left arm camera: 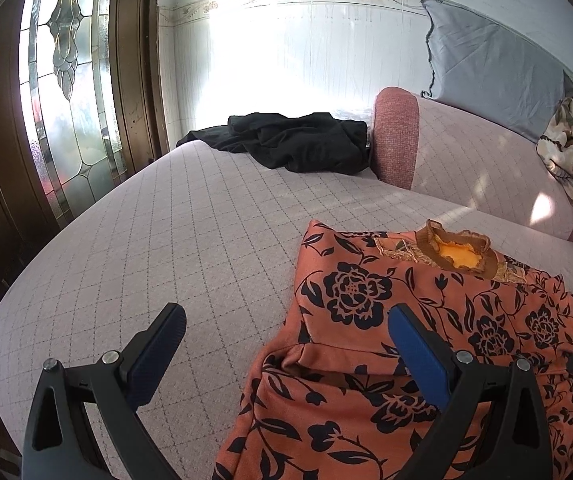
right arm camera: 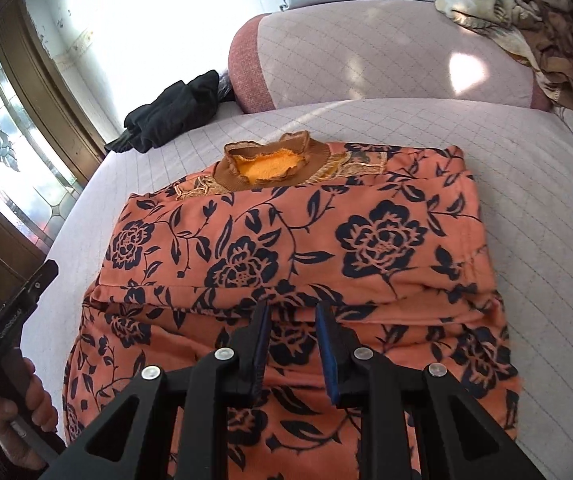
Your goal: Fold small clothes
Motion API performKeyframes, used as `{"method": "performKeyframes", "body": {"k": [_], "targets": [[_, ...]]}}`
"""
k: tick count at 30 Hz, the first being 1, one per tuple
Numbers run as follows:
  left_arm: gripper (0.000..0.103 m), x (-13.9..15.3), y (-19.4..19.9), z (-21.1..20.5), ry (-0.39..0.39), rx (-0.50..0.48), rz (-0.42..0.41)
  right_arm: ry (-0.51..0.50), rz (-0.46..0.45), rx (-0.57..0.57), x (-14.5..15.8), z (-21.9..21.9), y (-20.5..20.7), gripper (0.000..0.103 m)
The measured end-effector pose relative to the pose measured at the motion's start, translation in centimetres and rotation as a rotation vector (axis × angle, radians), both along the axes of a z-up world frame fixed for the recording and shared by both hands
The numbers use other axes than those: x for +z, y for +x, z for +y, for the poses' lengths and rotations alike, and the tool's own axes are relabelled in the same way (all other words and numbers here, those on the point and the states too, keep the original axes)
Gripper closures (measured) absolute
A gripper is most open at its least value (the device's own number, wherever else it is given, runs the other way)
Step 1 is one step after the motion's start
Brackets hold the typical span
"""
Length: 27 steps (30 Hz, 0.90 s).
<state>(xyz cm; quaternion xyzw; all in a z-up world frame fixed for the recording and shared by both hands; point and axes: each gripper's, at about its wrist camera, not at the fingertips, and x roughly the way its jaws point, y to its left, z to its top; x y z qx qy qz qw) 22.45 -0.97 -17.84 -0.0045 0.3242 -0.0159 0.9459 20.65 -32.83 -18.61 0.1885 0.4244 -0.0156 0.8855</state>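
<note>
While folded floral top (right arm camera: 294,240) lies on sofa (left arm camera: 158,232), jaws parted.

top (right arm camera: 286,240): orange, black floral | bedcover (left arm camera: 166,220): lilac quilted diamonds

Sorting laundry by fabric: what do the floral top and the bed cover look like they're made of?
Floral top: seemingly a soft matte knit, maybe fleece-lined; ribbed brown collar, fuzzy orange inside.
Bed cover: apparently quilted woven cloth, matte pale pink; stitched diamond grid. Fibres cannot be told.
</note>
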Motion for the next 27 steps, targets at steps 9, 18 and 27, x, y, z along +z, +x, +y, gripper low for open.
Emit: {"method": "performKeyframes", "body": {"k": [9,18,27], "targets": [[0.002,-0.8,-0.2,-1.8,0.038,-0.074,0.047,0.035,-0.005,-0.091,0.7,-4.0,-8.0,0.077],[0.002,-4.5,-2.0,-1.0,0.066,-0.116,0.218,0.111,0.020,-0.186,-1.5,-6.5,-17.1,0.028],[0.002,-4.5,-7.7,2.0,0.074,-0.070,0.247,0.168,0.031,-0.251,-3.0,-9.3,-21.9,0.028]]}}
